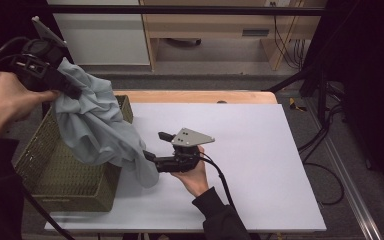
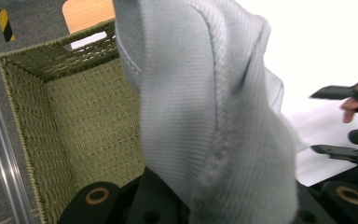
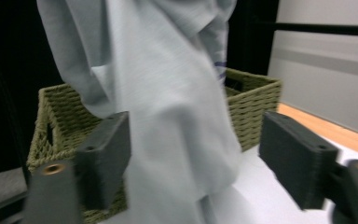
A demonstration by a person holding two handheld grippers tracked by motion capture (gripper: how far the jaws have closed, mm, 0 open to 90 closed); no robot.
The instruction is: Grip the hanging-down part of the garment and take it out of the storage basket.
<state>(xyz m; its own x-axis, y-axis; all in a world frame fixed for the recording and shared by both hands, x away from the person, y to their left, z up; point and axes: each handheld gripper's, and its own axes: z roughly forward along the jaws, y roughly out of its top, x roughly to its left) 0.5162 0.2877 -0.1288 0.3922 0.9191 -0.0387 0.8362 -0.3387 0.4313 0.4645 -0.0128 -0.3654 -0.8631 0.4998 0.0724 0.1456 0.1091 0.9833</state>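
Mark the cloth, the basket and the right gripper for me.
cloth [image 1: 97,130], high view, on the middle of the hanging grey folds.
basket [image 1: 55,172], high view, on its woven green front wall.
right gripper [image 1: 155,145], high view, midway between its two black jaw tips, beside the cloth's lower end.

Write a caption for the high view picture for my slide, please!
Left gripper lifts a grey cloth above a green woven basket; right gripper waits open at its bottom edge.
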